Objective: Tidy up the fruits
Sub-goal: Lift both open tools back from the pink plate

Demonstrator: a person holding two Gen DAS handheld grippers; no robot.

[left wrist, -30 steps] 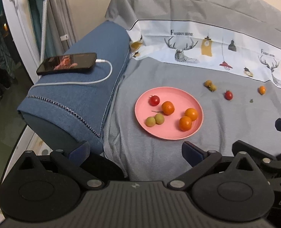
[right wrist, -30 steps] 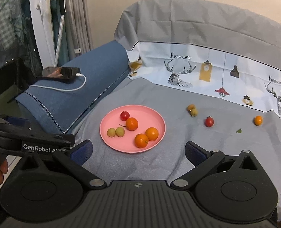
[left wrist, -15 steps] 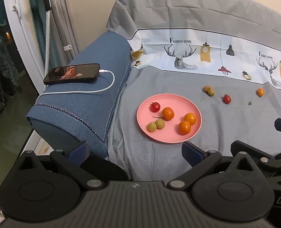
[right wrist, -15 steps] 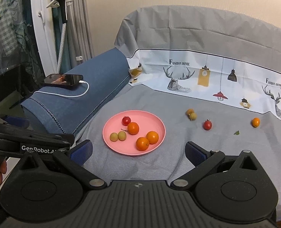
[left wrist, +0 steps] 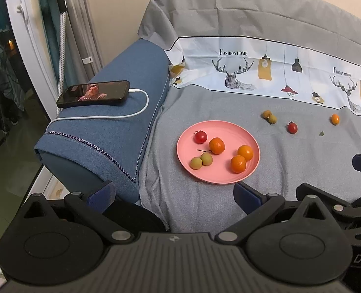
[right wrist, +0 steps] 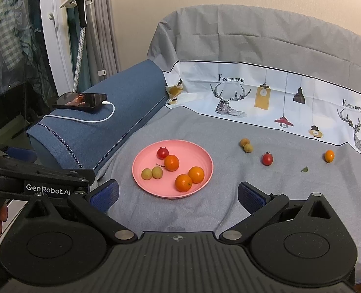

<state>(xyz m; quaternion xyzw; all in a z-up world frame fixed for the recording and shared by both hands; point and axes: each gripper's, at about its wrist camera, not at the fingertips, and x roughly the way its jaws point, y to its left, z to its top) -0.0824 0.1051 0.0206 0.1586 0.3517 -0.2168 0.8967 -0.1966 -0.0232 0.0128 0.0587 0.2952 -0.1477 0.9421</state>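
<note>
Both hand-held tools hang back from the pink plate [right wrist: 171, 190]: the left gripper [left wrist: 173, 191] and the right gripper [right wrist: 178, 193] each have their blue-padded fingers spread wide with nothing between them. On the plate lie three oranges, one near its middle [right wrist: 171, 162] and two touching at its right side [right wrist: 190, 178], with a red cherry tomato [right wrist: 162, 153] at the far rim and two pale green fruits [right wrist: 151, 172] side by side at the left. Beyond the plate to its right, on the grey sheet [right wrist: 290, 195], sit a pair of brownish-yellow fruits [right wrist: 246, 145] touching each other, then a second cherry tomato [right wrist: 267, 158], a small green leaf [right wrist: 304, 169] and a small orange fruit [right wrist: 329, 156] farthest out. Left of the plate rises a blue armrest [left wrist: 121, 122], where a phone [left wrist: 93, 93] lies screen up with a white cable [left wrist: 121, 116] plugged in. Behind the plate, a printed deer-and-lamp band [right wrist: 266, 97] crosses the covered backrest.
</note>
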